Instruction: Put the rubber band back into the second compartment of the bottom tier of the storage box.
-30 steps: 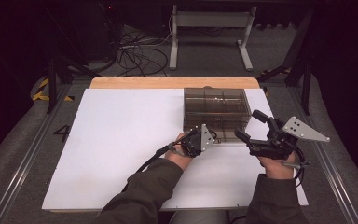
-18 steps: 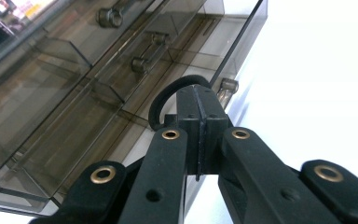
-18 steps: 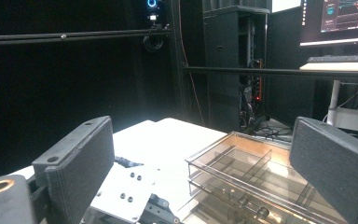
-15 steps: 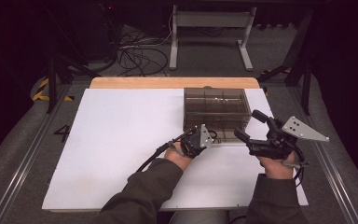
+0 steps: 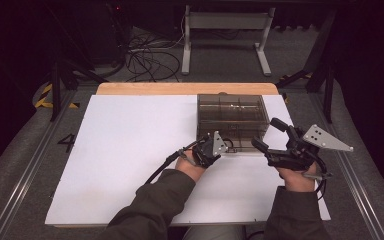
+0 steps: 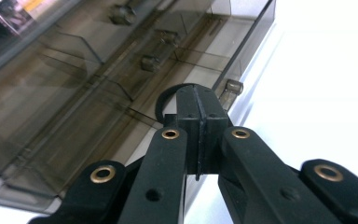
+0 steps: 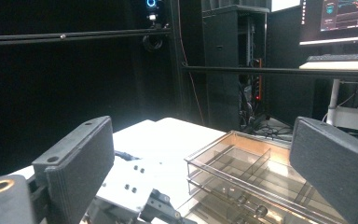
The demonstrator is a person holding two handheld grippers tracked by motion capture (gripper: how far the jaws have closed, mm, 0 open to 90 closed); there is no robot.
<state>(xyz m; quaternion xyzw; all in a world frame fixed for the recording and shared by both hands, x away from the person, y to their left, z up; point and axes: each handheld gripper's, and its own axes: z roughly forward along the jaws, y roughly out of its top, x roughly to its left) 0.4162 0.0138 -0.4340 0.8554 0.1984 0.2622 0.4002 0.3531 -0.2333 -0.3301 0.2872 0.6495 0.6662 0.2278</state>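
Holding steady, left gripper (image 6: 199, 116) clamped

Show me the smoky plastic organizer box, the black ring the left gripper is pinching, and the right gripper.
organizer box (image 5: 232, 107), high view, on its top panel.
black ring (image 6: 164, 97), left gripper view, on its exposed curved edge.
right gripper (image 5: 267, 134), high view, midway between its open jaws.

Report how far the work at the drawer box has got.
Done: the left gripper is shut on a black ring at the box front. In hand: that grip. Left: whatever the ring is for; the right gripper waits open, holding nothing.
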